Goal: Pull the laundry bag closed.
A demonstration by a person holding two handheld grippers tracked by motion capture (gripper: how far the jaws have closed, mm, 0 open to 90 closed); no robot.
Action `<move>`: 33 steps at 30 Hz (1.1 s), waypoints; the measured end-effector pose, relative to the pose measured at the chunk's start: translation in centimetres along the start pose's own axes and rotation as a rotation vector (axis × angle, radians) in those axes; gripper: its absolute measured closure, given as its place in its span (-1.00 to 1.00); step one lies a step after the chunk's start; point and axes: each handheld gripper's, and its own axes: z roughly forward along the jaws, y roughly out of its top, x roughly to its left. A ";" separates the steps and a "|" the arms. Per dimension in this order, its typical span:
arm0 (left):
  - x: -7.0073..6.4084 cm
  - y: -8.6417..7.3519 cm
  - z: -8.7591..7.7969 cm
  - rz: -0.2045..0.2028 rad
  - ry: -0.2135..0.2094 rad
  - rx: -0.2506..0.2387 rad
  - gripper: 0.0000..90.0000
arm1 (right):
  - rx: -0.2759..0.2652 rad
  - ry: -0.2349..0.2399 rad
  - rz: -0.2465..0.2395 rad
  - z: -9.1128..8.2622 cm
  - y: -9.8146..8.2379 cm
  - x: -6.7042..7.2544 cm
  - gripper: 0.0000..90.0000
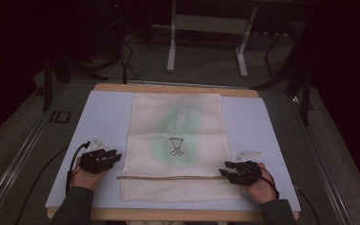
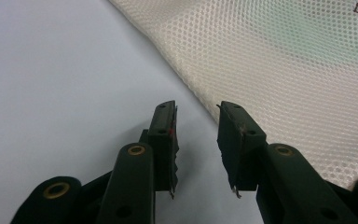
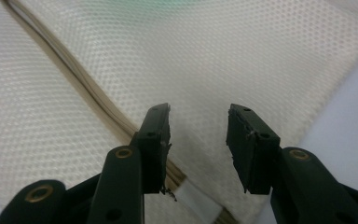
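Observation:
A cream mesh bag (image 1: 176, 140) lies flat on the pale blue mat (image 1: 103, 117), with a green shape and a small dark drawing showing through it. A tan drawstring (image 1: 168, 177) runs across the bag near its front end. My left gripper (image 1: 117, 156) rests on the mat just left of the bag's edge, open, with bare mat between its jaws (image 2: 196, 140). At the bag's right edge my right gripper (image 1: 222, 170) stands open over the mesh (image 3: 242, 70), its jaws either side of nothing (image 3: 198, 140); the drawstring (image 3: 88, 88) passes under its left jaw.
The mat lies on a wooden board (image 1: 168, 88) on a grey table. Beyond the table stand the white legs of a frame (image 1: 171, 47) and dark cables on the floor. Bare mat (image 1: 258, 122) flanks the bag on both sides.

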 end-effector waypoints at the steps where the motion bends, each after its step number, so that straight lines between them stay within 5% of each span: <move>1: 0.0 0.0 0.0 -0.001 -0.004 -0.001 0.50 | 0.002 0.006 0.000 0.0 0.1 0.1 0.31; 33: 0.0 0.1 -0.1 -0.006 -0.074 -0.005 0.55 | 0.002 0.145 -0.127 3.5 4.7 4.5 0.28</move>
